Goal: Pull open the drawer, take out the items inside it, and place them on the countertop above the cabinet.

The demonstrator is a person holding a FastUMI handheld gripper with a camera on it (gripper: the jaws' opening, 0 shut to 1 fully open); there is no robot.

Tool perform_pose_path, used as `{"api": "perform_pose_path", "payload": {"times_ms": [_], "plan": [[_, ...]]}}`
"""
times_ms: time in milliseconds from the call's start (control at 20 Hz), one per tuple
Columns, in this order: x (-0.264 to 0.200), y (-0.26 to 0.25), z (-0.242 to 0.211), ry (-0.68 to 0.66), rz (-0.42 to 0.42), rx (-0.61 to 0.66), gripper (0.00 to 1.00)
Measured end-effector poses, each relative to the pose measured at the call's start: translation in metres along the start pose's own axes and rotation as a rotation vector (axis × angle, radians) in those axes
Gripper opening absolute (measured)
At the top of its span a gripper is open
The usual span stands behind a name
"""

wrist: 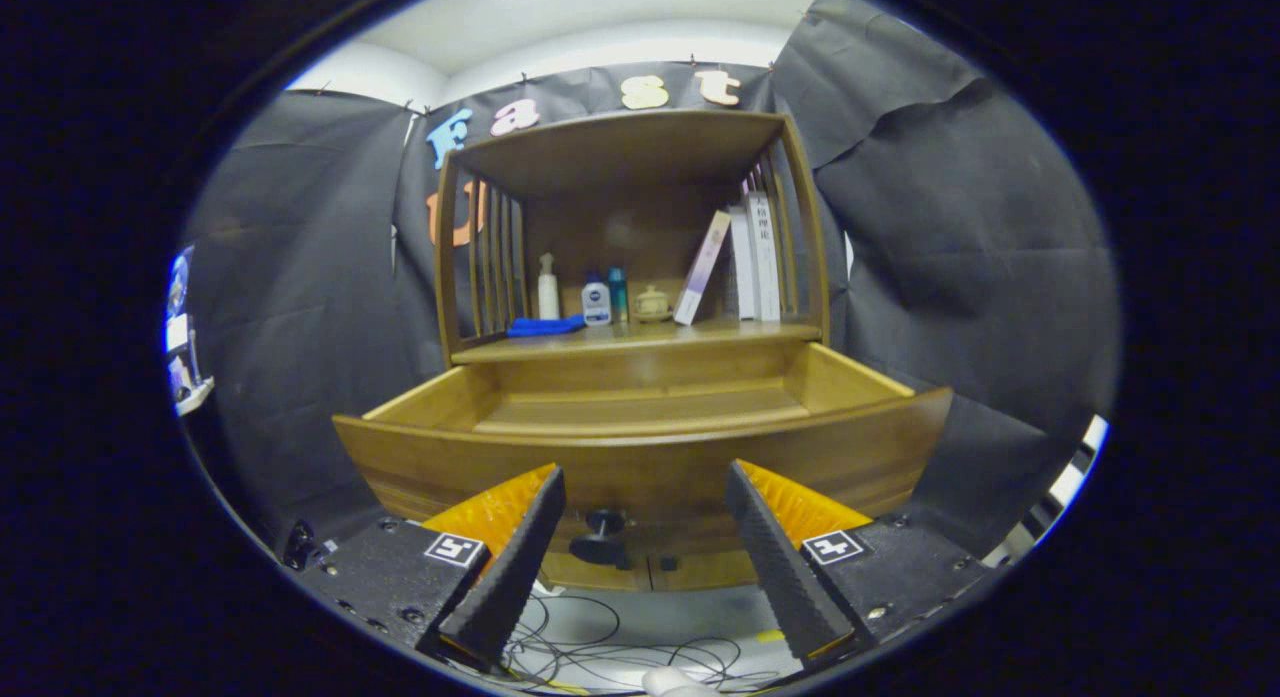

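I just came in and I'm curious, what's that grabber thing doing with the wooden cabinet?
A person is holding the gripper in front of the drawer, which is already pulled open. Its fingers are spread apart and hold nothing, with the dark drawer knob between them. On the countertop above sit a blue cloth, small bottles and books.

Drawer (640, 447): wooden, pulled fully open, dark round knob (600, 537) on front; sits below the tabletop (640, 339); visible interior bare.
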State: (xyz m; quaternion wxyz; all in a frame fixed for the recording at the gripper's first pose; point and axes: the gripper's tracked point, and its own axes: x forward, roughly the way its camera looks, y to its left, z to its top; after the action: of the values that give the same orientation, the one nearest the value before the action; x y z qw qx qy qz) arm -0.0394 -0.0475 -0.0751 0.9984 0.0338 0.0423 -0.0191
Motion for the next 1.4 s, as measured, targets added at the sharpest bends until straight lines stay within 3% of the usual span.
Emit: {"api": "perform_pose_path", "payload": {"times_ms": [400, 700, 900, 1400], "plan": [[0.024, 0.002, 0.126, -0.005, 0.022, 0.073, 1.00], [0.094, 0.012, 0.161, 0.148, -0.039, 0.052, 1.00], [0.143, 0.026, 0.144, 0.306, -0.047, -0.011, 1.00], [0.201, 0.039, 0.017, 0.801, -0.064, -0.052, 1.00]]}}
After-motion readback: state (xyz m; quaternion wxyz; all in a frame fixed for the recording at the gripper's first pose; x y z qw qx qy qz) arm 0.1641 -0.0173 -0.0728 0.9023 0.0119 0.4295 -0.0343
